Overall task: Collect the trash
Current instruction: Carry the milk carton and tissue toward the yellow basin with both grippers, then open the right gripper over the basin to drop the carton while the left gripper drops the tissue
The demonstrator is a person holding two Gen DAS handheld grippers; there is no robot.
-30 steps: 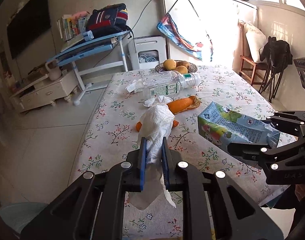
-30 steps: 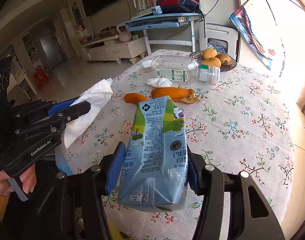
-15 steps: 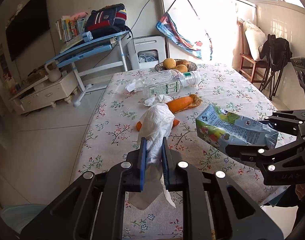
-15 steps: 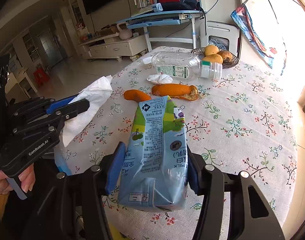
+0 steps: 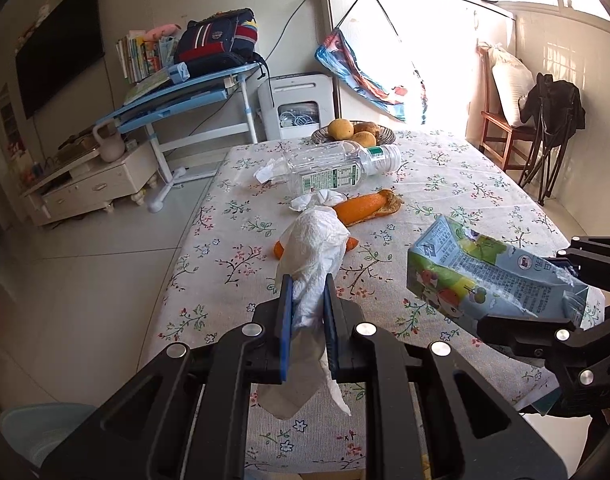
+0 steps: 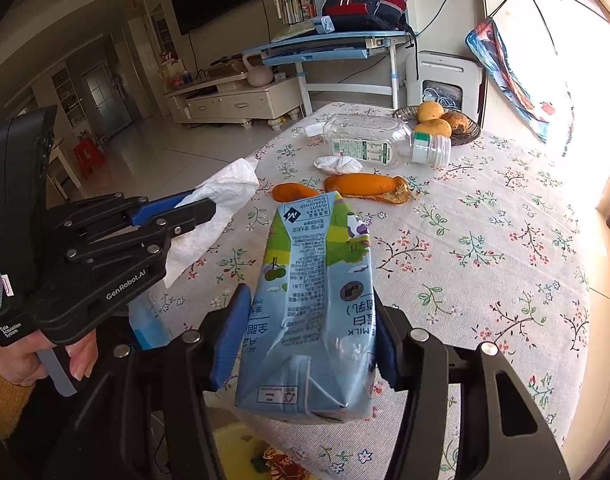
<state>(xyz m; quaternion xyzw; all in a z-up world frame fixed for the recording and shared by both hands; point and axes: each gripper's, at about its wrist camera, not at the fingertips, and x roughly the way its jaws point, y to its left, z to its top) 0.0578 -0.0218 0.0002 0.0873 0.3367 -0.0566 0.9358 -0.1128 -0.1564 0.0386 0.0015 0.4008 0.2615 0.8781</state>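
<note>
My left gripper [image 5: 307, 300] is shut on a crumpled white tissue [image 5: 317, 248], held above the near edge of the floral table [image 5: 465, 184]. The same tissue [image 6: 221, 200] sticks out of it in the right wrist view. My right gripper [image 6: 309, 320] is shut on a light-blue milk carton [image 6: 317, 288], lifted over the table's near side; the carton [image 5: 485, 276] shows at the right of the left wrist view. On the table lie orange peel pieces [image 5: 365, 208], a small tissue wad [image 5: 317, 199] and an empty clear bottle [image 5: 337, 168] on its side.
A fruit bowl [image 5: 355, 133] stands at the table's far end. Beyond it are a blue desk [image 5: 177, 100] with a backpack, a white appliance [image 5: 297, 108] and a wooden chair [image 5: 509, 128]. A pale blue bin [image 5: 37, 428] shows at the lower left on the floor.
The right gripper has carried the milk carton a little toward the left gripper. The left gripper and its tissue have stayed put.
</note>
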